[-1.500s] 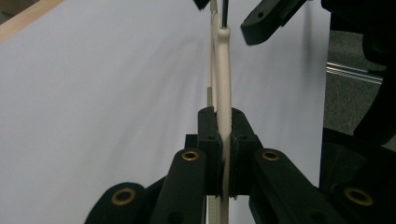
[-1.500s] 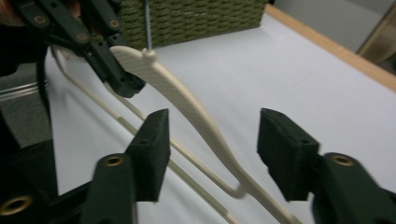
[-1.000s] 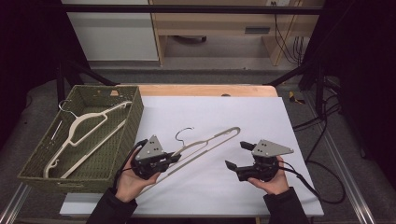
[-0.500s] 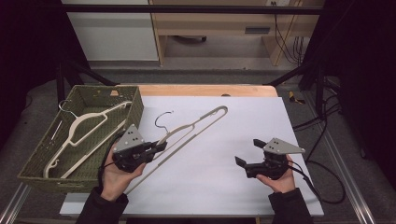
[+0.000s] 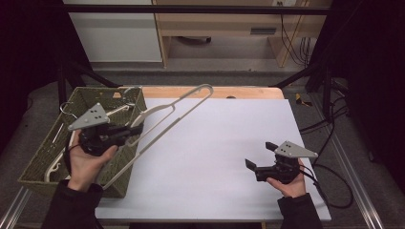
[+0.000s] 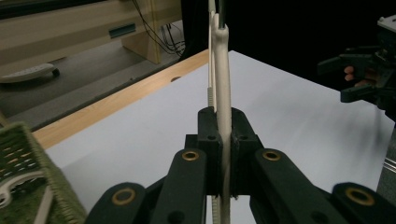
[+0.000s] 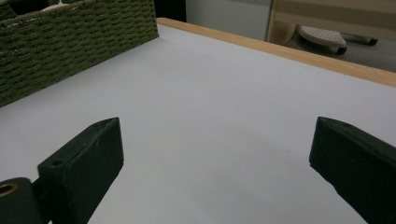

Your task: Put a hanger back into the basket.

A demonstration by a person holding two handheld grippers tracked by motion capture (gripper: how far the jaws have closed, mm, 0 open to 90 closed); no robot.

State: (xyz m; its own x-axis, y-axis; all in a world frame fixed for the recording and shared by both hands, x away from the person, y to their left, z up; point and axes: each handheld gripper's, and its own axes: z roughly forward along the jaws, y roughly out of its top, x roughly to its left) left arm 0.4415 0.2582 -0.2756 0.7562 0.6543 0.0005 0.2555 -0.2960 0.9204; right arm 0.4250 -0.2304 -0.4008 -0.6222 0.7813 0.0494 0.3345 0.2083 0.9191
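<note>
Left gripper [image 5: 136,130] clamps the cream hanger [image 5: 167,112], lifted aslant over the edge of the green basket [image 5: 33,164]. Right gripper [image 5: 260,157] low over the white table [image 5: 215,143], jaws just opened wide, nothing between them

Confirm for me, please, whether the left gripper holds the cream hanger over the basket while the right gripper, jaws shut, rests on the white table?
Not quite: the right gripper has its jaws open and empty, as the right gripper view shows. The left gripper does hold the cream hanger over the basket.

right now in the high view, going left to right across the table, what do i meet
woven green basket → left gripper clamped on the cream plastic hanger → bare white tabletop → open right gripper
</note>
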